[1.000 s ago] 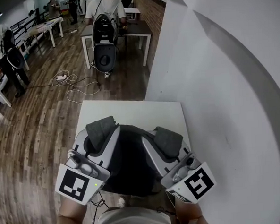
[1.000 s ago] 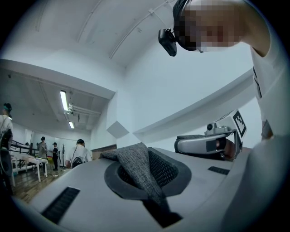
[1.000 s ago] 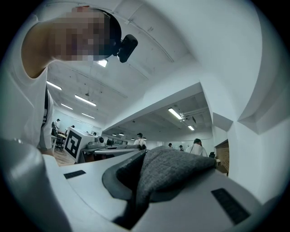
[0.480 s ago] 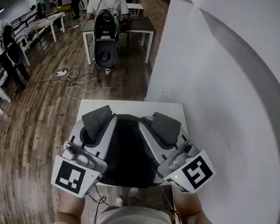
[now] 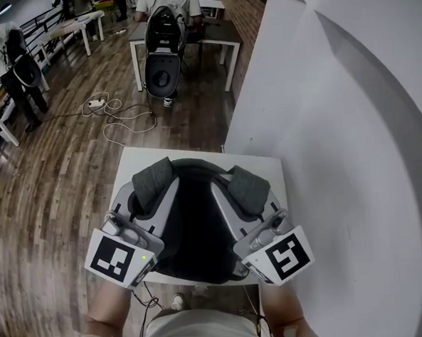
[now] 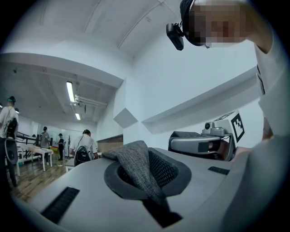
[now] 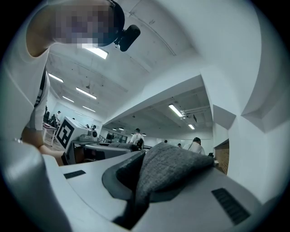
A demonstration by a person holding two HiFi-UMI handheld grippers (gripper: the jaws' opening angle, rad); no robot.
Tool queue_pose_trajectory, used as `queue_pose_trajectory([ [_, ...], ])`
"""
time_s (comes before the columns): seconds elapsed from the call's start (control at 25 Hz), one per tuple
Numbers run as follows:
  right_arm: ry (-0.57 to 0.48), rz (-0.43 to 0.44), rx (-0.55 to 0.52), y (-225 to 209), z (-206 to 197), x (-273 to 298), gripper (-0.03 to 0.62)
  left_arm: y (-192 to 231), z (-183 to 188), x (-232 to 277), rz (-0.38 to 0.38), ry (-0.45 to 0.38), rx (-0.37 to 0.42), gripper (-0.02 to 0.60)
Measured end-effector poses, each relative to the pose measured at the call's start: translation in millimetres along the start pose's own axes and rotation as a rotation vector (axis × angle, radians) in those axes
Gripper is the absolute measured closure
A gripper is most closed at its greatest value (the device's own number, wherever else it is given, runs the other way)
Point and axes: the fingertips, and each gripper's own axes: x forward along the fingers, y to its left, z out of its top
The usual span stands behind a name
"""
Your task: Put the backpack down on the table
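Note:
A black backpack hangs between my two grippers over a small white table. Its bulk covers most of the tabletop; whether it rests on the table I cannot tell. My left gripper is shut on a grey padded shoulder strap, which bunches up out of the jaws in the left gripper view. My right gripper is shut on the other grey strap in the same way. The grippers are side by side, each showing in the other's view.
A white wall runs close along the table's right side. Wooden floor with loose cables lies to the left and beyond. Farther back, a person wearing a backpack stands at another table; more people stand at far left.
Both grippers have carried the backpack forward over the white table and slightly down. It now covers more of the tabletop. Both grips on the straps are unchanged.

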Motion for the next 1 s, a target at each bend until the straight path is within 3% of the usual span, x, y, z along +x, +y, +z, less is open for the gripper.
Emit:
queue_pose_trajectory([
  [0.32,0.127,-0.016,0.014,-17.1,-69.3,1.7,0.551,0.9,-62.5,17.9,0.021,0.091,-0.073,0.535],
  [0.44,0.136,-0.018,0.003,-19.6,-82.9,1.4,0.551,2.1,-75.0,22.8,0.025,0.114,-0.087,0.535],
  [1.0,0.411,-0.051,0.029,-22.7,-163.0,-21.1,0.532,-7.5,-120.3,29.5,0.011,0.199,-0.141,0.535],
])
